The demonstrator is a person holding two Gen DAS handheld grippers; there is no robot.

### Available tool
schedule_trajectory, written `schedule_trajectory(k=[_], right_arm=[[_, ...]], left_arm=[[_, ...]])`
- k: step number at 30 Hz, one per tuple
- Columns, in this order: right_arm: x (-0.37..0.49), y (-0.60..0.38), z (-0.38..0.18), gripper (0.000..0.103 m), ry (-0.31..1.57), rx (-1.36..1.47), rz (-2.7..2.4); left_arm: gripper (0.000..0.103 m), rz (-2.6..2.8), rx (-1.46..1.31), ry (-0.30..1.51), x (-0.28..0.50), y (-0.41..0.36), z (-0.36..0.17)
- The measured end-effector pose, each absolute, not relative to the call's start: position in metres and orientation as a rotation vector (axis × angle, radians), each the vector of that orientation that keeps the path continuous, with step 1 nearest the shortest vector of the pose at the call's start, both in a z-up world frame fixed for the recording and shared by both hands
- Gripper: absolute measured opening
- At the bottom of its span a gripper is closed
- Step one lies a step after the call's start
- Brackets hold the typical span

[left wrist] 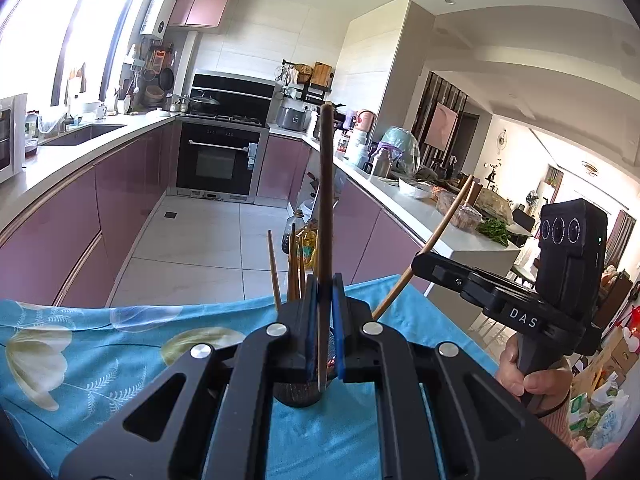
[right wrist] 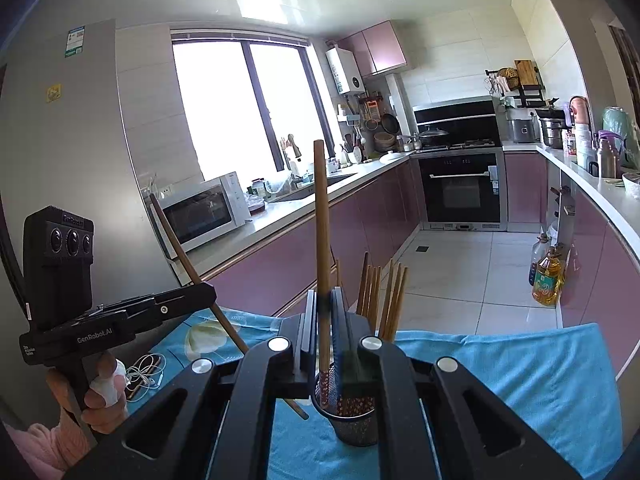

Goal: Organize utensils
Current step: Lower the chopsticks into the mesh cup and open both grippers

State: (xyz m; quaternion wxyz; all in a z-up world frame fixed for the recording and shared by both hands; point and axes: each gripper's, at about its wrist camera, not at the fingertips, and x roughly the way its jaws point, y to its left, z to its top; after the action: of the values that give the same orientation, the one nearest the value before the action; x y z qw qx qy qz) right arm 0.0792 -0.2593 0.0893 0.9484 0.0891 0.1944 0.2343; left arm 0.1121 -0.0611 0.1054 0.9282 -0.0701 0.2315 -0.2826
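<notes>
Left wrist view: left claw (left wrist: 325, 292) pinches a dark chopstick (left wrist: 325, 200) upright; right claw (right wrist: 325, 308) clamps a lighter chopstick (right wrist: 322, 220).

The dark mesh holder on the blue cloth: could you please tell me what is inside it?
Several wooden chopsticks stand upright in the mesh holder, leaning on its far rim. Their lower ends and the holder's bottom are hidden behind the right hand-held gripper and the mesh wall.

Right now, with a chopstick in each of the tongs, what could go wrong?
1. Each chopstick, dark and light, is pinched near its lower end, so it might tilt or slip.
2. The holder already holds chopsticks; a lowered tip may hit them.
3. Nudging could tip the holder.
</notes>
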Motion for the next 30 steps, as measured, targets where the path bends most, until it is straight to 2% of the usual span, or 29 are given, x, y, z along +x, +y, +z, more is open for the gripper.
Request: schedule_trajectory(k=[30], right_arm=[[0.09,-0.256,0.082,0.006,0.423,0.176,0.461]], left_arm=[[0.008,-0.567,-0.132,0.476,0.118,-0.07,0.11]])
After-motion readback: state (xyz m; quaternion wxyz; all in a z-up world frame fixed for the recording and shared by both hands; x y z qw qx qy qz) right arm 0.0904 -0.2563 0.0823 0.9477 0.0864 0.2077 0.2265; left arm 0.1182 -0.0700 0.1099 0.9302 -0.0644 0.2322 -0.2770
